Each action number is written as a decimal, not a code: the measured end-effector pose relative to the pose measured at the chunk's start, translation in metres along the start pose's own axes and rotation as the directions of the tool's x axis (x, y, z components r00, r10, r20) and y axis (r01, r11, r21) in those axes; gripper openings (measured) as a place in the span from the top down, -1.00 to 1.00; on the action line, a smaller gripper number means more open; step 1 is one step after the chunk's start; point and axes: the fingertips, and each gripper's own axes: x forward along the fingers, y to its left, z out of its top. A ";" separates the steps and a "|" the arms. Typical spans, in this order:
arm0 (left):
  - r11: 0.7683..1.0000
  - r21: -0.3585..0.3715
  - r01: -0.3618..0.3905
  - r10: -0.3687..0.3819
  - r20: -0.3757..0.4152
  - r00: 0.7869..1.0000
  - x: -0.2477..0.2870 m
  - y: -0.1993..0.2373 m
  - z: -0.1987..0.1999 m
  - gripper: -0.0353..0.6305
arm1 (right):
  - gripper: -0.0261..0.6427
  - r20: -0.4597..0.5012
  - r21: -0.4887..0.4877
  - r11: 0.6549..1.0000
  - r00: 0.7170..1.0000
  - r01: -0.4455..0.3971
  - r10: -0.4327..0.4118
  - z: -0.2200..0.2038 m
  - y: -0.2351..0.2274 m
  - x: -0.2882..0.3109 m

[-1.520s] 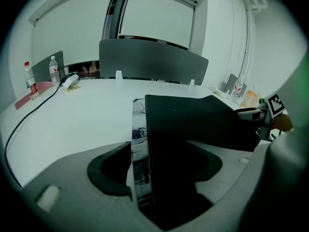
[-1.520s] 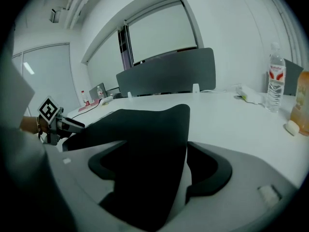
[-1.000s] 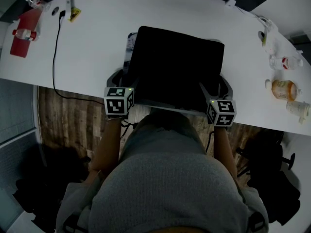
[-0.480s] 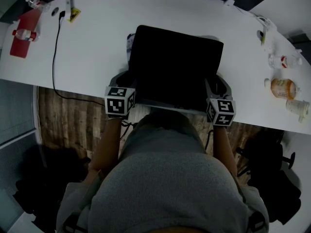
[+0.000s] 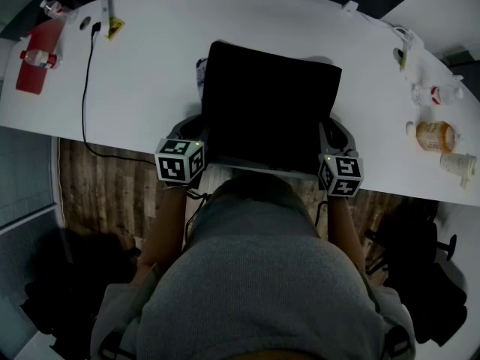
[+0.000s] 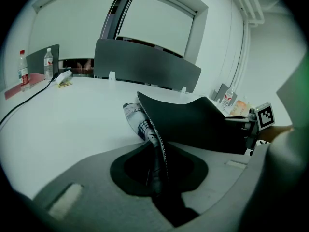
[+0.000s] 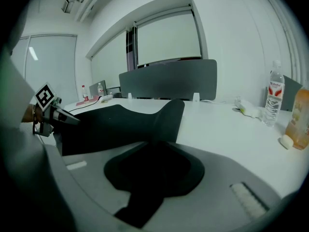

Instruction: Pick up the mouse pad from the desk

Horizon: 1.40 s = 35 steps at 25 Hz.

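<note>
A large black mouse pad (image 5: pixel 270 111) lies on the white desk (image 5: pixel 142 58), straight in front of the person. My left gripper (image 5: pixel 196 130) is at its near left corner and my right gripper (image 5: pixel 331 135) at its near right corner. Both pairs of jaws are closing with the pad's edge between them. In the left gripper view the pad (image 6: pixel 193 122) curls up from the jaws of the left gripper (image 6: pixel 159 178), its thin edge pinched. In the right gripper view the pad (image 7: pixel 111 124) bends up out of the right gripper (image 7: pixel 154 178).
A checked printed thing (image 5: pixel 201 70) pokes out from under the pad's left side. A black cable (image 5: pixel 86 73) and a red item with bottles (image 5: pixel 34 58) lie far left. Several bottles (image 5: pixel 435 135) stand at the right. A grey partition (image 6: pixel 145 66) lines the desk's far edge.
Both pairs of jaws have narrowed onto the pad's near corners. The left marker cube has tilted a little. The pad's side edges now curl up off the desk.
</note>
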 end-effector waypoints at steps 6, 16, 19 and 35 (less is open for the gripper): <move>0.999 -0.034 0.036 -0.034 0.058 0.998 -0.004 -0.003 0.005 0.74 | 0.77 0.037 0.006 1.000 0.999 -0.020 0.020 0.010 0.004 -0.006; 0.997 -0.022 0.081 -0.078 0.115 0.990 -0.014 -0.014 0.020 0.77 | 0.83 0.114 0.117 0.991 0.992 -0.071 0.057 0.031 0.009 -0.017; 0.996 -0.012 0.090 -0.088 0.134 0.987 -0.017 -0.018 0.025 0.77 | 0.83 0.132 0.126 0.989 0.989 -0.082 0.065 0.037 0.011 -0.019; 0.992 0.028 0.122 -0.125 0.195 0.973 -0.028 -0.034 0.048 0.78 | 0.85 0.211 0.120 0.987 0.975 -0.103 0.076 0.064 0.017 -0.027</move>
